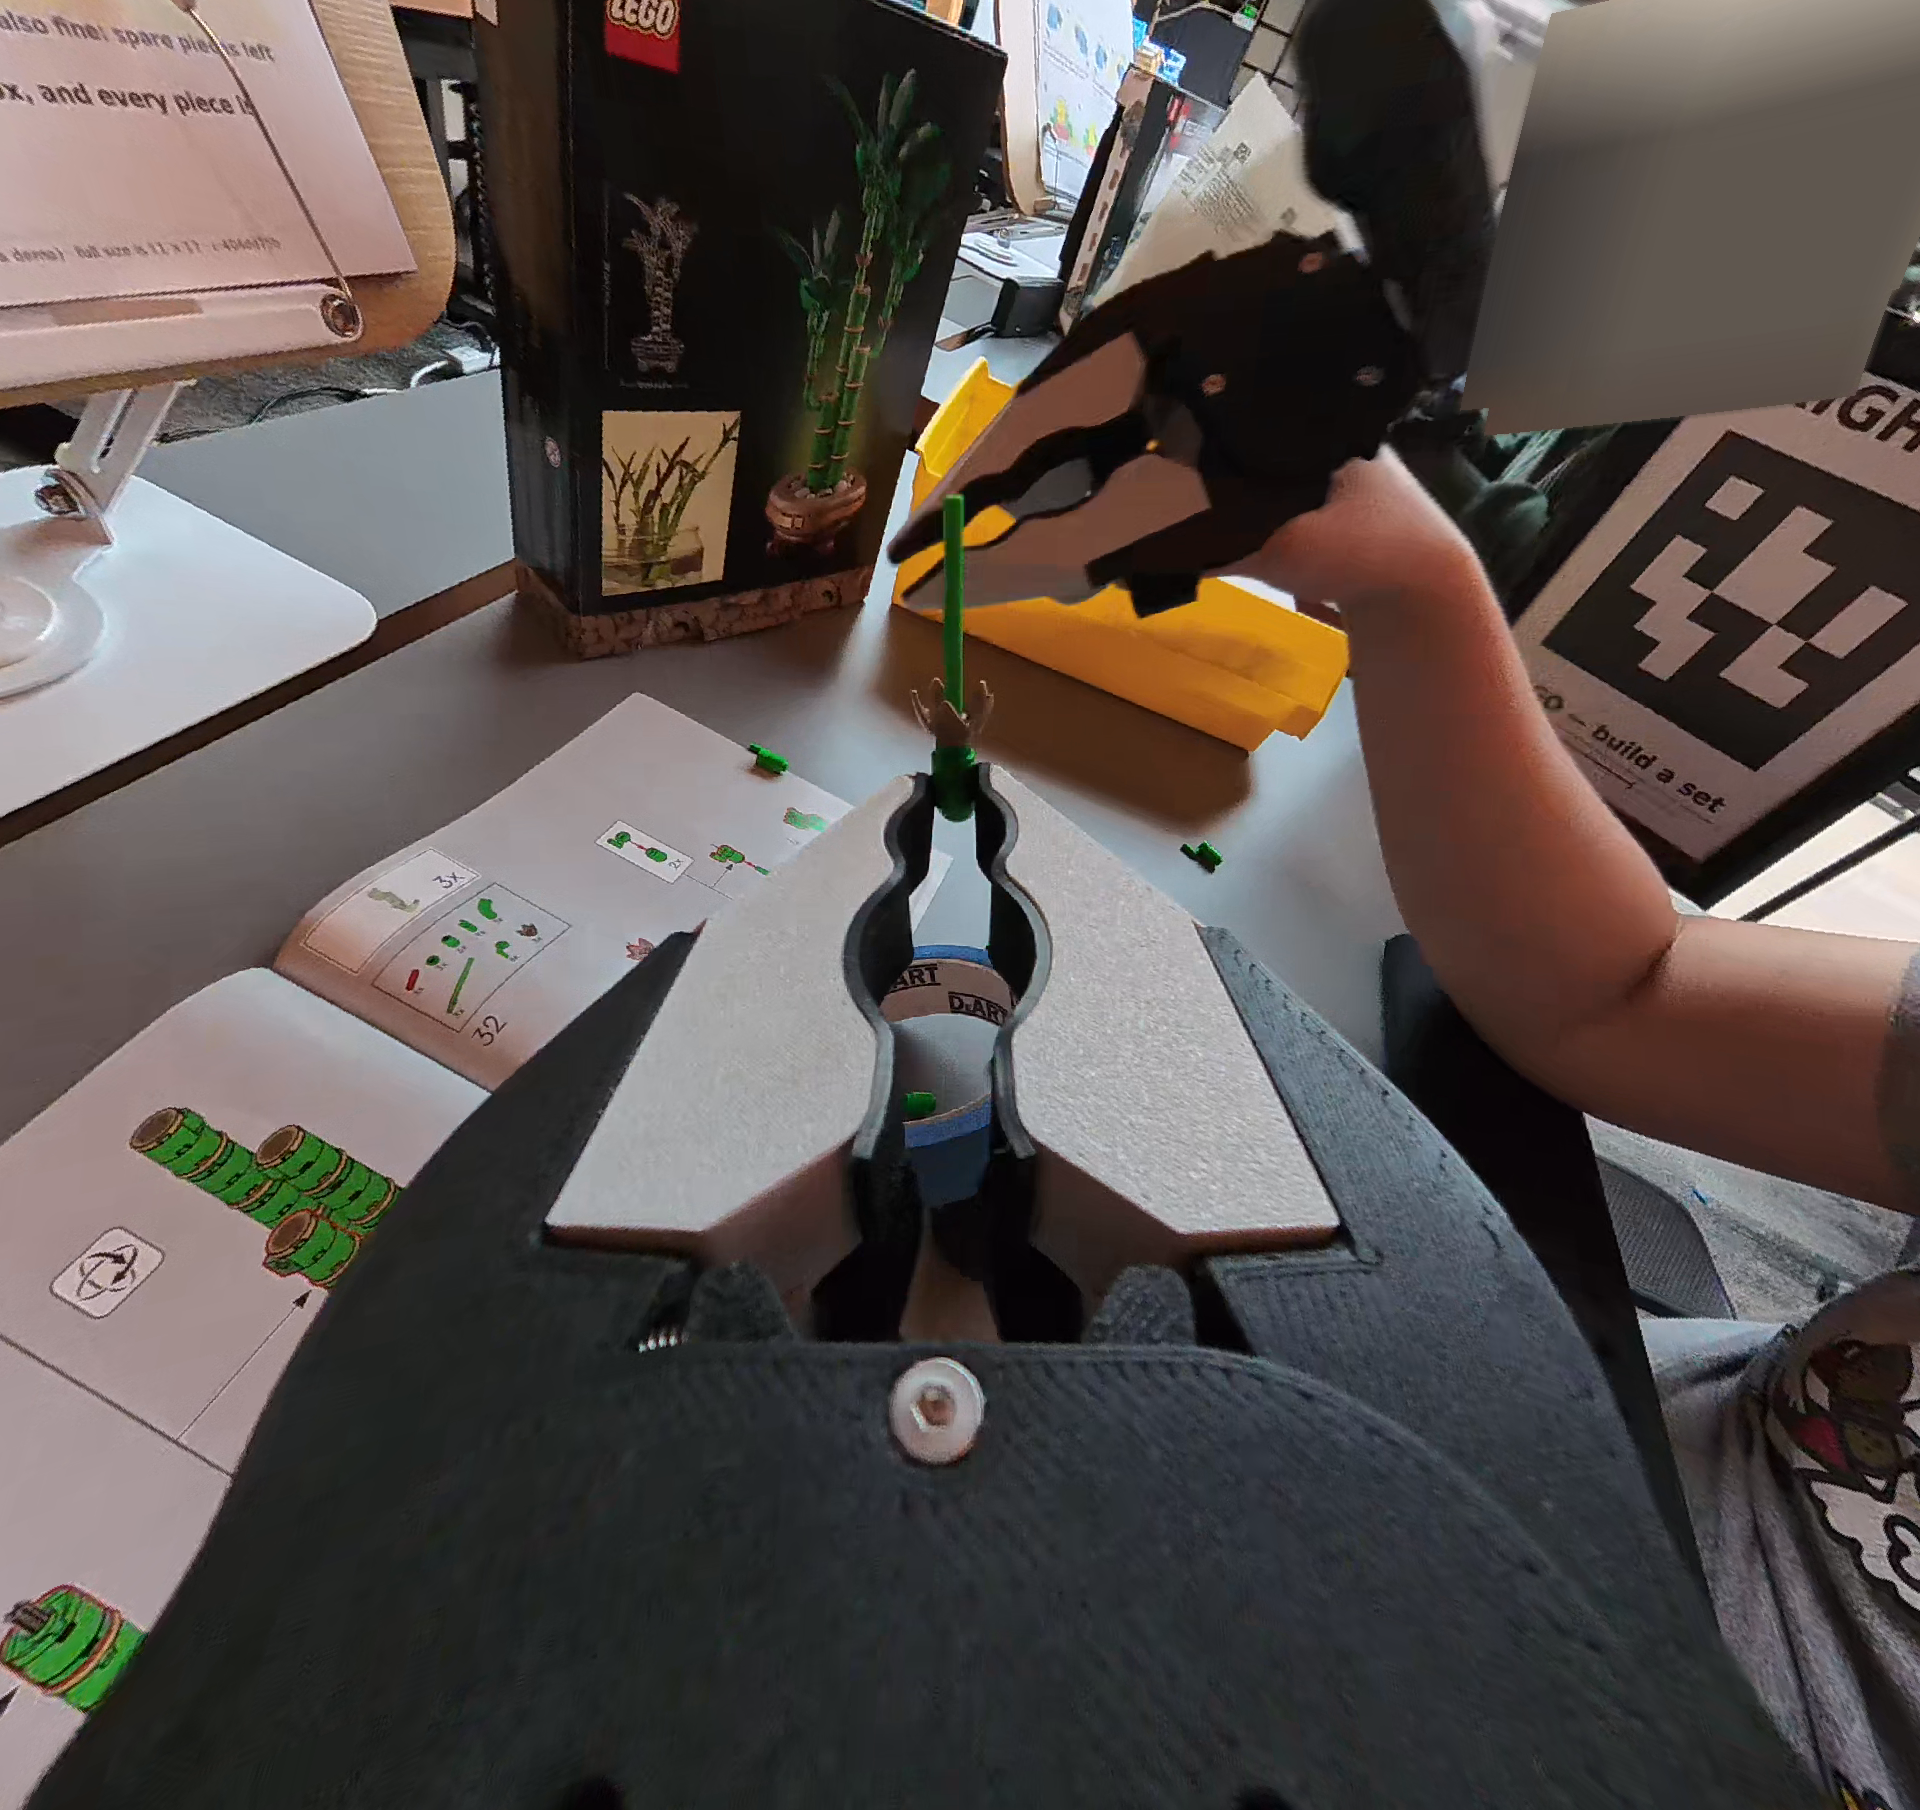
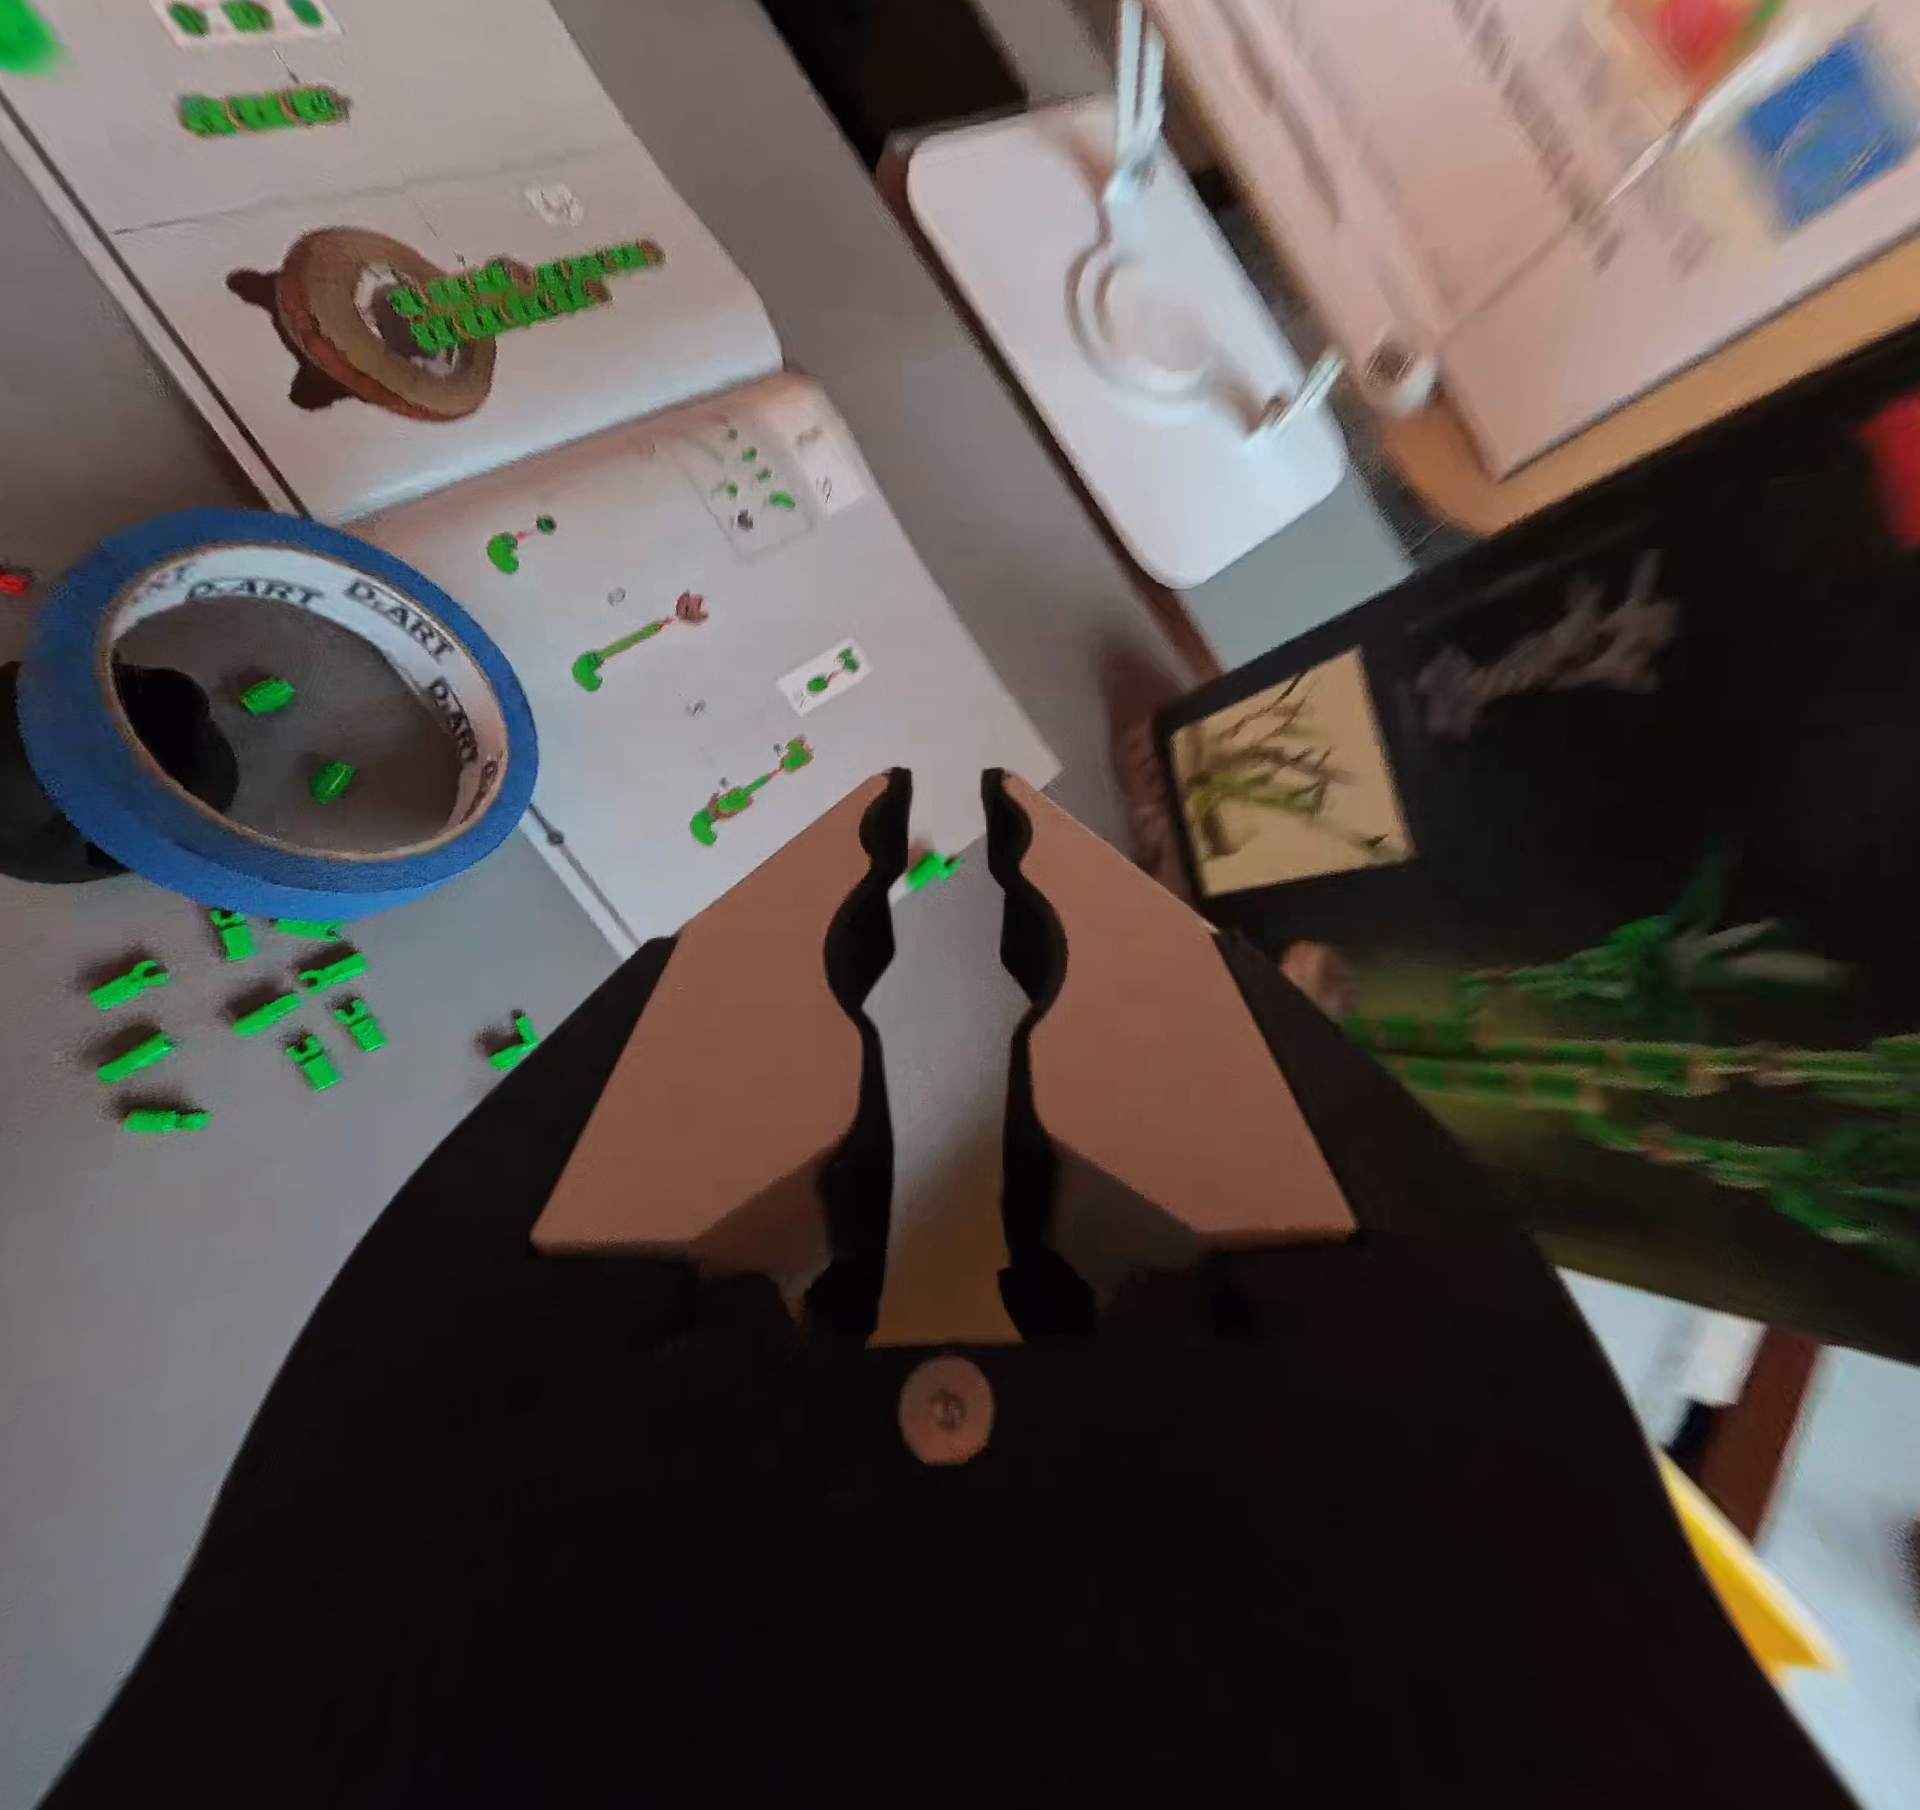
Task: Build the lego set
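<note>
1. Instruction booklet open flat, lower left of the left wrist frame; kept readable beside the work.
2. Left gripper, frame centre: jaws pinching the base of the green stem, held upright, presumably to present its free top end.
3. Brown leaf collar seated low on the stem.
4. Right gripper, upper right: tips around the stem's top, jaws spread, nothing held.
5. Right wrist frame, lower left: loose green pieces beside blue tape roll, apparently corralling two more.

left wrist: low, forward | right wrist: downward | shared: tape roll, booklet
</note>
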A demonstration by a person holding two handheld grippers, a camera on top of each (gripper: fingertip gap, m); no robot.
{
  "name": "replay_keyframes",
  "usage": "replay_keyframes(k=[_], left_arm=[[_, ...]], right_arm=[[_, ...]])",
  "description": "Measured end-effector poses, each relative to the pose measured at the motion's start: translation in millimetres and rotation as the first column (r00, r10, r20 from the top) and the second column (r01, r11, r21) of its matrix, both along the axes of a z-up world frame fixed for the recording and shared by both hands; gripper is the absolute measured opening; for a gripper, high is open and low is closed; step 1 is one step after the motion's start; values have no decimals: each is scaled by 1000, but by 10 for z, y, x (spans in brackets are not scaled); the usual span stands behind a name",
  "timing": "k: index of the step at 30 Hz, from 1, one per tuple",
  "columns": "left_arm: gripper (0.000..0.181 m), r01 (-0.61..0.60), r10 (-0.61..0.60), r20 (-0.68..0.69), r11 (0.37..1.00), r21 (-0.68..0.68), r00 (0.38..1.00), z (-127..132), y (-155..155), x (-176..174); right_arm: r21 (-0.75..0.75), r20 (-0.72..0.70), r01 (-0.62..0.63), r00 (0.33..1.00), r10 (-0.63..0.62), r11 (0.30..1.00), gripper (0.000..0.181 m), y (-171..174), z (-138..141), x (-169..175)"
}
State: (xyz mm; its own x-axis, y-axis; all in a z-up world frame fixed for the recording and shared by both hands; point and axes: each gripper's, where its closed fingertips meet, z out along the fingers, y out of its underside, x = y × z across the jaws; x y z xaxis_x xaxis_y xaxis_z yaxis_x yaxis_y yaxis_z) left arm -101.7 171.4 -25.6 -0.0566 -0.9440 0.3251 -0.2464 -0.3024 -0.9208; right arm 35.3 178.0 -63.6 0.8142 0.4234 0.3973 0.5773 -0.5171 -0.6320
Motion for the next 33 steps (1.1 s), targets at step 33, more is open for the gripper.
replay_keyframes(k=[33], left_arm=[[6,34,-34,-74,999,-3,997,-138,-89,81]], right_arm=[[-493,-64,414,860,-506,765,5,224,-1382,449]])
